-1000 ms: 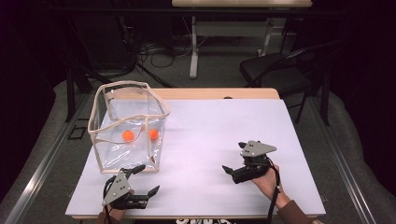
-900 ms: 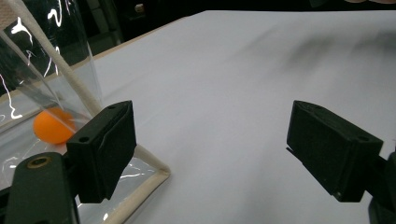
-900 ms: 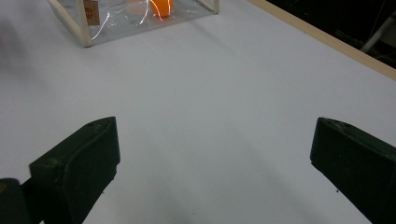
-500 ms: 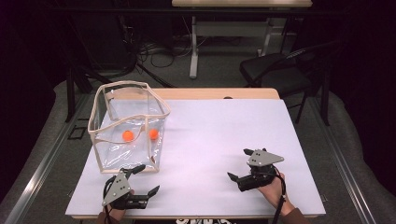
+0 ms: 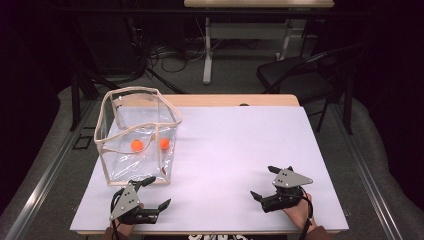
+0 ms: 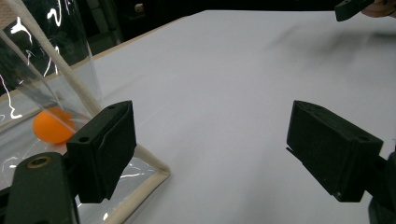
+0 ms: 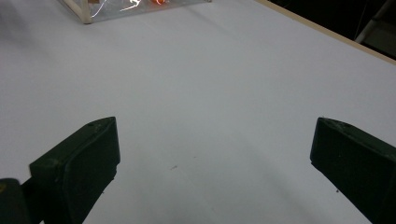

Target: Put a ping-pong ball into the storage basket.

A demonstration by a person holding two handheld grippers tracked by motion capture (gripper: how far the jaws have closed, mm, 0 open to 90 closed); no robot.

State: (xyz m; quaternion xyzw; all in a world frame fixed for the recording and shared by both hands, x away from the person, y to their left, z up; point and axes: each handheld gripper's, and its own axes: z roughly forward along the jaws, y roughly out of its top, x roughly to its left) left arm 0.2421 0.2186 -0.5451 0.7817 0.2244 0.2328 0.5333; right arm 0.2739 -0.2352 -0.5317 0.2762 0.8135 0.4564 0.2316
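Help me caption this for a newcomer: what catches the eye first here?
The clear bag with cream trim stands at the white table's left, two orange balls bright inside it. At the near edge, both tongs sit open and empty: the left tongs just in front of the bag, the right tongs apart on bare tabletop.

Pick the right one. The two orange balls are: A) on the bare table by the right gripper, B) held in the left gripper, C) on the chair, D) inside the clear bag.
D: both orange balls lie on the floor of the clear bag, while the left gripper and right gripper are open and empty.
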